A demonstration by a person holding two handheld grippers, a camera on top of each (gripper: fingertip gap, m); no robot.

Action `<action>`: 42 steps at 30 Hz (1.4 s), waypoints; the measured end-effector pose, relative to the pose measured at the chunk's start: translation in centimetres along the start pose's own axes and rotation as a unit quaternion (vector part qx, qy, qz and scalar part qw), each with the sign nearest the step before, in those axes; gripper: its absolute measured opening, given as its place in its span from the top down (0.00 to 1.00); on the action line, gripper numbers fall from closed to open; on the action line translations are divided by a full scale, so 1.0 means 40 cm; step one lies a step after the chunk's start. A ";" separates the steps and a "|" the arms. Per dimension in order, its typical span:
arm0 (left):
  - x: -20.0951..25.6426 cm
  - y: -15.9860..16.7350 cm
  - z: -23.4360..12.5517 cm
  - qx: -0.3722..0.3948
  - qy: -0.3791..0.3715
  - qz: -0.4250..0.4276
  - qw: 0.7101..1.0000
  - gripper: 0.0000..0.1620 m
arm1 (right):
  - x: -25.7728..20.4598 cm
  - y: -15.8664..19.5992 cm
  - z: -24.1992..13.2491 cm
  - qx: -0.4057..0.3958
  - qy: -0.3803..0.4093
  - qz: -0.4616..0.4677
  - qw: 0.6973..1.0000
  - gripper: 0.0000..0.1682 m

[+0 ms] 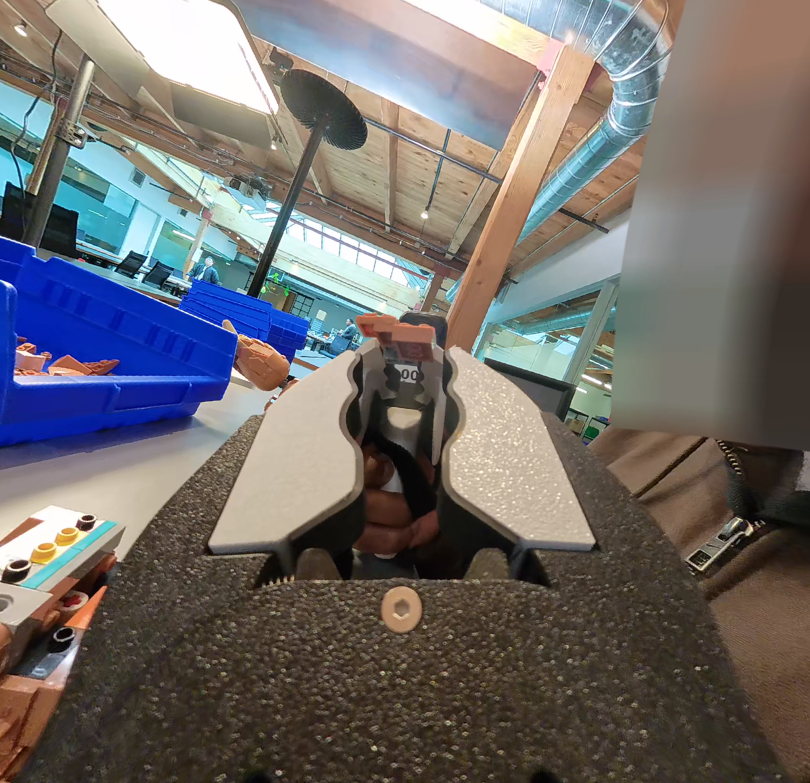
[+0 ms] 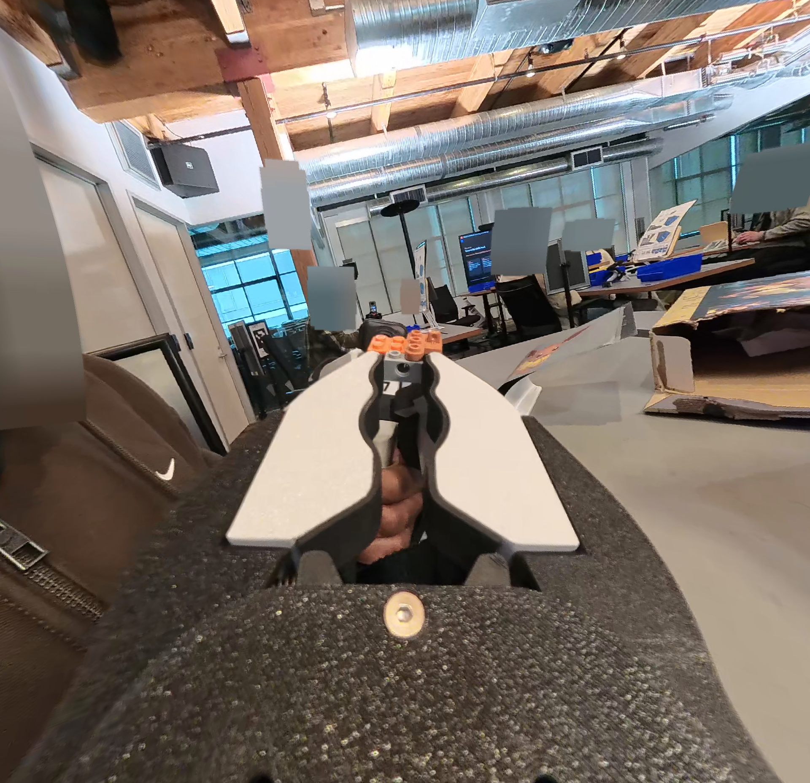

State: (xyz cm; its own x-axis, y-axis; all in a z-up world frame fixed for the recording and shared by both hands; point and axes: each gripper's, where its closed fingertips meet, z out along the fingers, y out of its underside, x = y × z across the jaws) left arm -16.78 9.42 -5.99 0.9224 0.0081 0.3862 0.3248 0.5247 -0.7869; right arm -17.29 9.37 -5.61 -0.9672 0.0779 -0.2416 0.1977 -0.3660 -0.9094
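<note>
- Left tool: nearly closed, tips clamped on a small brick assembly of orange and grey pieces at upper centre of frame.
- Right tool: likewise narrow, gripping the same brick assembly from the opposite side.
- White swoosh logo on a brown jacket, lower left of right view.
- Left view only: blue bin holding brown bricks, on the grey surface.
- Right view only: torn cardboard box, right edge.
</note>
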 end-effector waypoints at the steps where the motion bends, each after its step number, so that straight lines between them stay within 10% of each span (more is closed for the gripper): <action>1: 0.000 0.001 0.001 -0.001 -0.001 0.002 1.000 0.79 | 0.001 0.001 0.001 -0.001 0.002 -0.003 1.000 0.91; 25: 0.015 -0.012 -0.027 -0.033 -0.053 0.170 0.983 0.90 | 0.002 0.010 -0.002 -0.018 0.036 -0.086 0.996 0.90; 33: -0.045 0.061 -0.065 -0.216 -0.132 0.395 0.883 0.90 | 0.033 0.080 -0.017 -0.124 0.067 -0.155 0.978 0.90; 42: -0.050 0.091 -0.064 -0.251 -0.136 0.457 0.842 0.90 | 0.026 0.090 -0.020 -0.138 0.058 -0.164 0.975 0.91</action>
State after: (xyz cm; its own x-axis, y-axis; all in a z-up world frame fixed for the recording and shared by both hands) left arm -16.93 9.13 -10.86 0.7749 0.4438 -0.4500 -0.3858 -0.2317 -0.8930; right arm -17.45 8.88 -9.42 -0.9643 0.2588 0.0556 -0.0686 -0.0415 -0.9968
